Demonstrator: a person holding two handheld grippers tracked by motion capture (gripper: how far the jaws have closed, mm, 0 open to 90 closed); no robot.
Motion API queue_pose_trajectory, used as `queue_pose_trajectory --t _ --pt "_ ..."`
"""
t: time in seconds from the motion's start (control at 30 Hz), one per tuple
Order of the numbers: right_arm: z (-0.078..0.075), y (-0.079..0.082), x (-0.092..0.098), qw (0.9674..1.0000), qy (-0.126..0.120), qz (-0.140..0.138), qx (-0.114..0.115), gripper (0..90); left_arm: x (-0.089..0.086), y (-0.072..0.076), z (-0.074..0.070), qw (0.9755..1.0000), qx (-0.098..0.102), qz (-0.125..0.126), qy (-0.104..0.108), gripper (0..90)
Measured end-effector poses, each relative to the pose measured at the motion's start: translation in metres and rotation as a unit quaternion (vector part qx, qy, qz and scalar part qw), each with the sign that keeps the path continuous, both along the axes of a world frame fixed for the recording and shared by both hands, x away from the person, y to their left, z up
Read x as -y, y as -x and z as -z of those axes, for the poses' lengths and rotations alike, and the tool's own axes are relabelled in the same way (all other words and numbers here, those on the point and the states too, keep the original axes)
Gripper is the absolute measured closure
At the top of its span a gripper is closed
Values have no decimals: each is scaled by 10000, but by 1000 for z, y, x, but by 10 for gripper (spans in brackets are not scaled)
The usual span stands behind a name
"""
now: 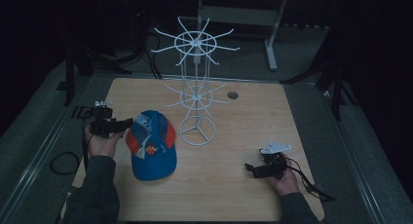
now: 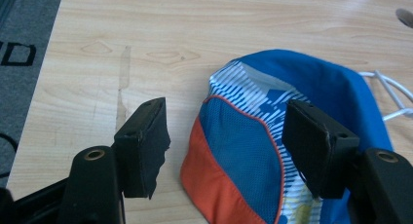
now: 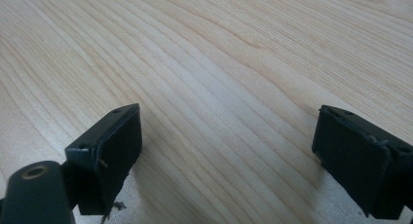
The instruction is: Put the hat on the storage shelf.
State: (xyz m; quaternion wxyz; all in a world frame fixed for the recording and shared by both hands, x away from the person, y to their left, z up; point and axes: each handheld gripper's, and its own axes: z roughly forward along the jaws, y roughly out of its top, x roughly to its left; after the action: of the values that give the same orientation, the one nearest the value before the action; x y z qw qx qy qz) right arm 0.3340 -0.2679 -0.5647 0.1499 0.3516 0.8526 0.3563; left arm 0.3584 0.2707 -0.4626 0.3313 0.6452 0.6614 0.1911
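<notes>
We hold our left gripper (image 1: 127, 122) with its jaws spread wide and nothing between them yet; in the left gripper view the cap (image 2: 272, 136) sits just ahead, one jaw over its crown and the other over bare wood beside its orange side panel. Whether either jaw touches the fabric we cannot tell. Behind this gripper the left edge of the table (image 1: 234, 195) is close, with a grey floor strip past it, while ahead and beyond the cap the wood runs free up to the white wire rack (image 1: 197, 87). The cap lies on the tabletop with its crown toward our left gripper and its blue brim pointing back toward our side of the table; it is blue mesh with orange panels, a white striped patch near the top and a small red and yellow mark on the front. The rack stands upright just past the cap, on a ring base, with two tiers of spokes that carry nothing. Our right gripper (image 1: 249, 168) rests well apart from the cap, near the table's right front corner, its jaws also wide apart with plain wood grain between them. Ahead of it, toward the cap, lies a broad stretch of bare tabletop.
</notes>
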Motion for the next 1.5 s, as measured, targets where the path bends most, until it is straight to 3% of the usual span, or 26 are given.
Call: queue_pose_trajectory --t 0.5,0.73,0.97,1.23,1.5 --pt "0 0 0 10000 1 -3 3 106 12 -10 -12 9999 77 108 28 333" --pt "0 0 0 10000 0 -2 3 106 23 -16 -17 9995 147 271 37 316" --pt "0 0 0 10000 1 -4 4 106 28 -23 -14 9994 118 305 81 315" --pt "0 0 0 10000 1 -3 3 106 32 -31 -10 9997 67 164 141 313" --pt "0 0 0 10000 2 -5 7 106 46 -38 -8 9989 188 273 317 311"
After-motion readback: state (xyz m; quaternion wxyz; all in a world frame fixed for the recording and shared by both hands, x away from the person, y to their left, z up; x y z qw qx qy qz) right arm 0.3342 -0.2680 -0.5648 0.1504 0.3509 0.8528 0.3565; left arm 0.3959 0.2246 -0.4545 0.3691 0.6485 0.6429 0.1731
